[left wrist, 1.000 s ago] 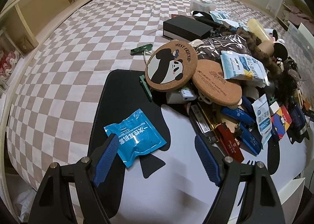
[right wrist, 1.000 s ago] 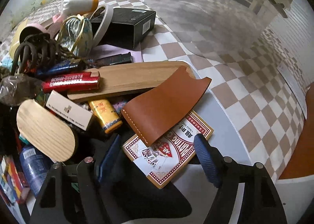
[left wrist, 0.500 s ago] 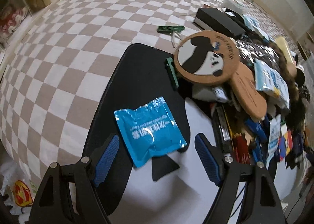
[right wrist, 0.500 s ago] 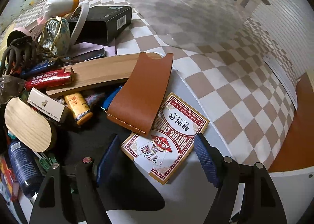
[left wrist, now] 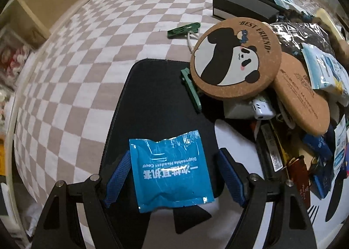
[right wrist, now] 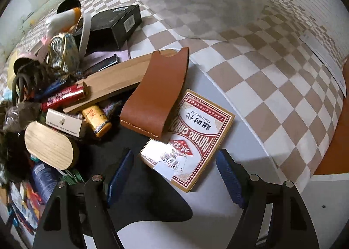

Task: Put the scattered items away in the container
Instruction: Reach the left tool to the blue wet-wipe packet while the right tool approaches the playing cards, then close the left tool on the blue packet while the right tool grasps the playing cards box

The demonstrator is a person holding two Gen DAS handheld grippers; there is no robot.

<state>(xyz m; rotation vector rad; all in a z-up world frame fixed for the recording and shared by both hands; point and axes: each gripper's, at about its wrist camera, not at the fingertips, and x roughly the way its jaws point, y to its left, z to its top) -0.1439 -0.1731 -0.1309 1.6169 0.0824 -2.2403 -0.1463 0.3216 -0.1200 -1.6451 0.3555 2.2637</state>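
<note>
- The blue sachet (left wrist: 172,170) is lying flat on the black-and-white mat (left wrist: 152,105), between the left gripper's (left wrist: 174,179) spread fingers; its long axis is running away from the camera, print upside down; it was lying skewed a second ago.
- The right gripper (right wrist: 174,174), jaws parted and gripping nothing, is reaching low over the playing-card box (right wrist: 192,140), now nearer; the box is pointing diagonally, a brown leather sleeve (right wrist: 157,94) overlapping its far corner.

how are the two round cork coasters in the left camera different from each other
The panda coaster carries a black-and-white panda picture and the words BEST FRIEND; the plain coaster shows only small dark lettering. The panda coaster lies on top, overlapping the plain coaster's edge. Both are brown cork discs resting tilted on the clutter.
</note>
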